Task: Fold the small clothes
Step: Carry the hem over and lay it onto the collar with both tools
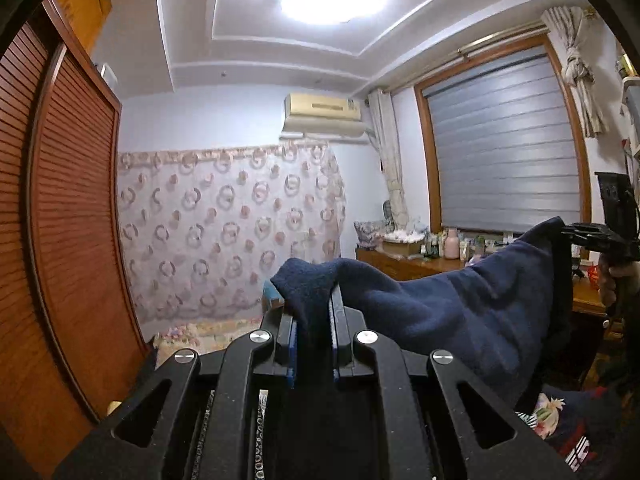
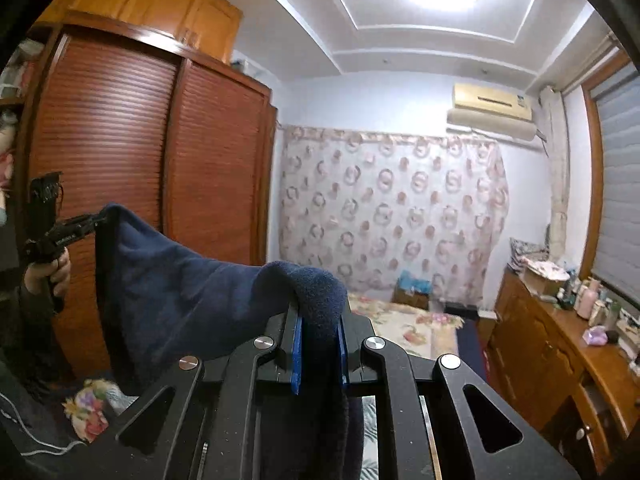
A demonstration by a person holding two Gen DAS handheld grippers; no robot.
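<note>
Navy fleece garment (image 1: 460, 312) hangs in the air between both my tools, left hand-held gripper (image 1: 314, 320) pinching one corner, cloth running off toward 2 o'clock to the right hand-held gripper (image 2: 318, 320) clamped on the other, bed (image 2: 404, 320) beyond.

Fuzzy navy fleece garment (image 1: 460, 312), matt.

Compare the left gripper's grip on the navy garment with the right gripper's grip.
The left gripper pinches a corner of the navy garment that pokes up and flops toward its left; the right gripper has a thicker bunch draped over and down between its fingers. Cloth stretches rightward from the left gripper, leftward from the right gripper. Both are shut on it, holding it raised and spread between them.
</note>
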